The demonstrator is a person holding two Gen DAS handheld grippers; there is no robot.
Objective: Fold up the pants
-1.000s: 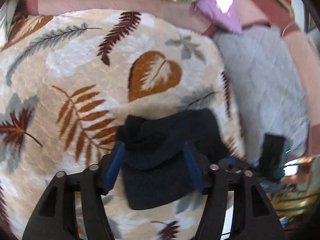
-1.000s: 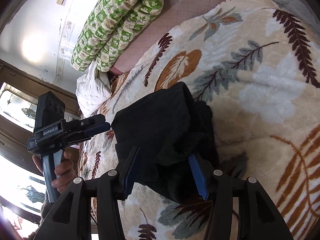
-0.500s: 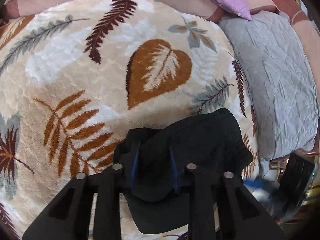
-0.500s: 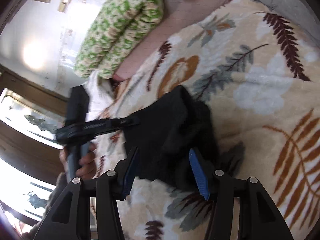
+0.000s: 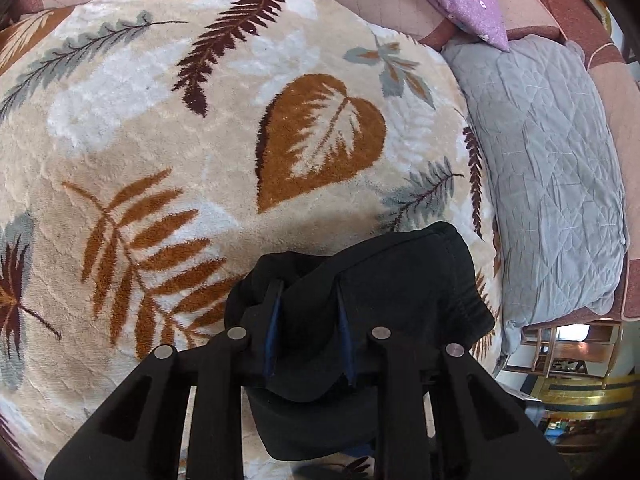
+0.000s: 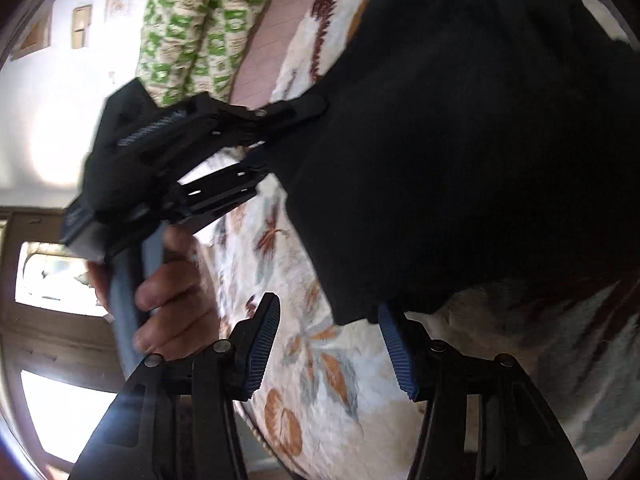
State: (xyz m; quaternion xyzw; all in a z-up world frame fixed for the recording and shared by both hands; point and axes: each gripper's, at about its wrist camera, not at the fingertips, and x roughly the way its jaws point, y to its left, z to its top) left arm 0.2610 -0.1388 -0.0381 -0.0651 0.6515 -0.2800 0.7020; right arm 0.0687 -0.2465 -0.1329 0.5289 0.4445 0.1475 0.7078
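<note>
Leaf-patterned blanket [image 5: 168,152] lies beneath the bunched black pants [image 5: 400,280]. Left gripper [image 5: 308,332] pinches a fold of them; right gripper [image 6: 328,344] is closing, pads not yet pressing the hem between them. Folding looks barely begun.

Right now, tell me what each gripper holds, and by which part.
Left gripper: shut on a bunched fold of the black pants. Right gripper: holds nothing; its jaws are closing near the pants' lower edge.
</note>
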